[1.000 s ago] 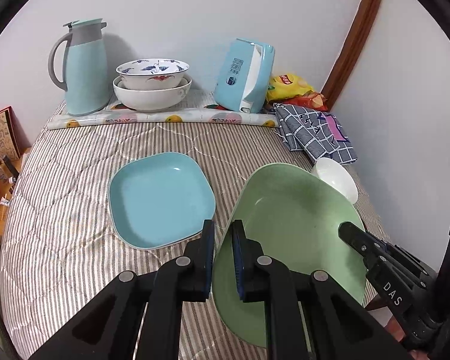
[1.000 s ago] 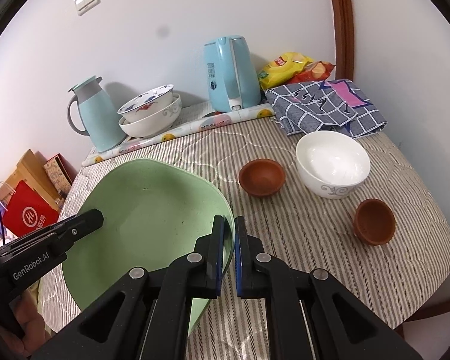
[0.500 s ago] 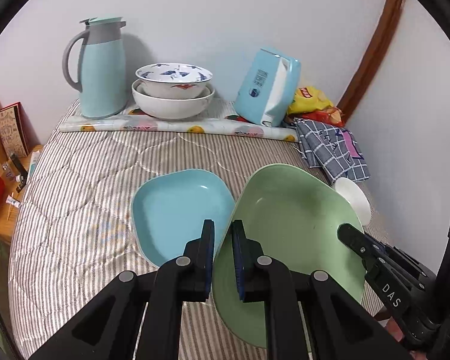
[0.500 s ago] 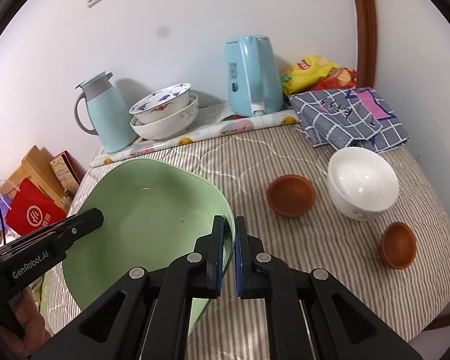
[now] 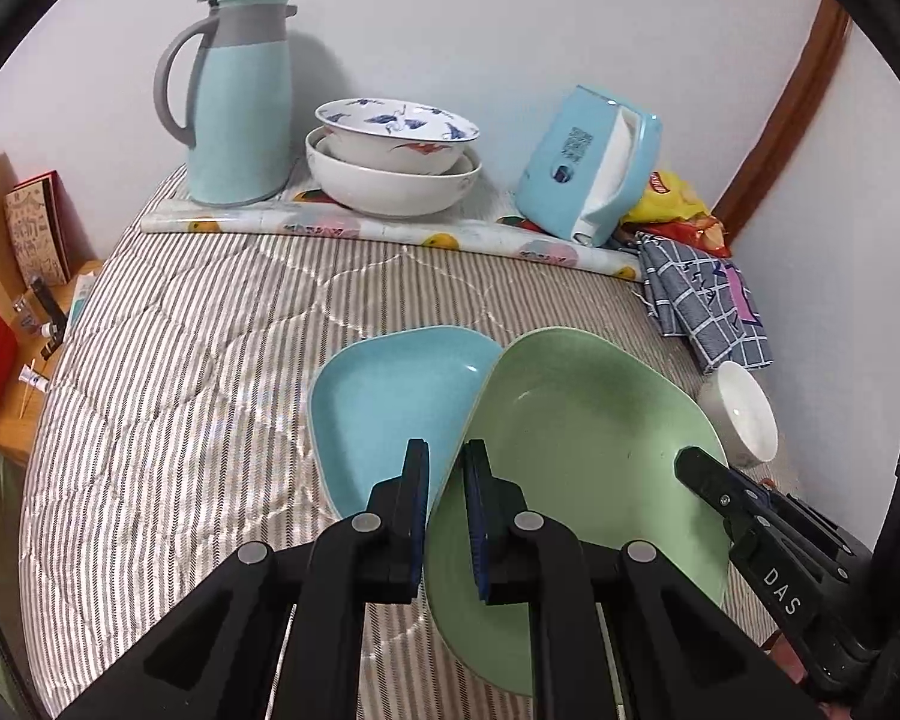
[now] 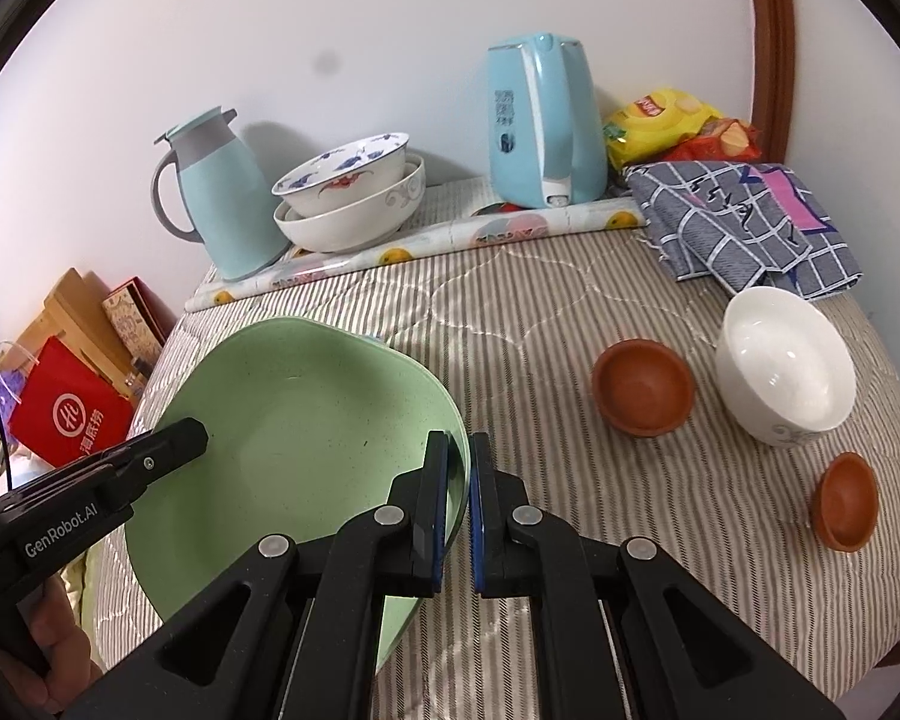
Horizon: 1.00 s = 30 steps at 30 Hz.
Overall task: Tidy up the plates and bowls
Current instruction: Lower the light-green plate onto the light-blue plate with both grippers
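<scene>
**Green plate held at both rims, edging over the blue plate**

You have the green plate (image 5: 576, 438) pinched on two sides. Your left hand-held gripper (image 5: 447, 468) is closed tight on its left rim, and your right hand-held gripper (image 6: 459, 462) is clamped just as tightly on the opposite rim. The plate hangs tilted above the striped desk (image 5: 198, 372).

Only the left wrist view shows you the blue plate (image 5: 390, 402): it lies flat on the desk, and the green plate's left edge overlaps its right side from above. In the right wrist view the green plate covers it almost completely.

Only the right wrist view gives you the two brown bowls (image 6: 642, 387) (image 6: 846, 501) and the whole white bowl (image 6: 786, 363), all well to the right of the plate, the smaller brown one near the desk's right edge. The left view catches just the white bowl's rim.

Behind, the stacked bowls (image 5: 393, 156), thermos jug (image 5: 237, 102) and kettle (image 6: 546, 126) line the wall. Bare striped cloth lies open left of the blue plate, toward the desk's left edge.
</scene>
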{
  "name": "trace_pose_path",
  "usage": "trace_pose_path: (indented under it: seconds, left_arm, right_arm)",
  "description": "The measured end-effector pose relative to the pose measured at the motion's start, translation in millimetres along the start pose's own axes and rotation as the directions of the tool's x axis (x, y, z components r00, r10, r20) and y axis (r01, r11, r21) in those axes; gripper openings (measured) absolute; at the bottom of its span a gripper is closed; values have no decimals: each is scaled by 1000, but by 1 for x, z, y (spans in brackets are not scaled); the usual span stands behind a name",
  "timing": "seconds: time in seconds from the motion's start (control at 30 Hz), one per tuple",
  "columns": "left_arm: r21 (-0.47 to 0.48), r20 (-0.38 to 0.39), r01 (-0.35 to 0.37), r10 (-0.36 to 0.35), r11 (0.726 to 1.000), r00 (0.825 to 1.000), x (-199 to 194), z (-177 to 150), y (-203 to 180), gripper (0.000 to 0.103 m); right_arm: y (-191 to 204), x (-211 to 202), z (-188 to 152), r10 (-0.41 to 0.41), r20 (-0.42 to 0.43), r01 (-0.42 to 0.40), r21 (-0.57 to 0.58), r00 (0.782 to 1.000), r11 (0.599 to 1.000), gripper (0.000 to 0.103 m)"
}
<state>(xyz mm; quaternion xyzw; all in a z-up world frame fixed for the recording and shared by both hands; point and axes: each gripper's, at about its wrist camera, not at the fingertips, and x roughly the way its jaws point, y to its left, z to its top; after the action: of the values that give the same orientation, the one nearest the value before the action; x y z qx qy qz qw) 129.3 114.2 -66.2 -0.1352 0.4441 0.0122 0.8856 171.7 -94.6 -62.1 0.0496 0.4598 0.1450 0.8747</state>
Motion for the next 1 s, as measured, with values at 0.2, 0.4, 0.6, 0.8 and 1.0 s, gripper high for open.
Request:
trace_pose_path:
  seconds: [0.2, 0.4, 0.6, 0.8, 1.0]
  left_arm:
    - [-16, -22, -7, 6, 1000, 1000, 11, 1, 13, 12]
    - [-36, -43, -30, 29, 999, 999, 21, 3, 26, 12]
    - [-49, -69, -60, 56, 997, 996, 29, 3, 39, 12]
    - [-65, -89, -77, 71, 995, 993, 39, 2, 46, 12]
    - [-90, -110, -98, 88, 991, 990, 52, 2, 53, 12]
  right_arm:
    - [8, 14, 0, -3, -24, 3, -16, 1000, 1000, 6]
    - [15, 31, 1, 12, -56, -14, -29, 998, 999, 6]
    - [24, 50, -1, 28, -91, -32, -47, 995, 998, 6]
    - [27, 63, 0, 35, -113, -42, -58, 993, 997, 6]
    - [34, 79, 3, 22, -127, -35, -99, 992, 994, 7]
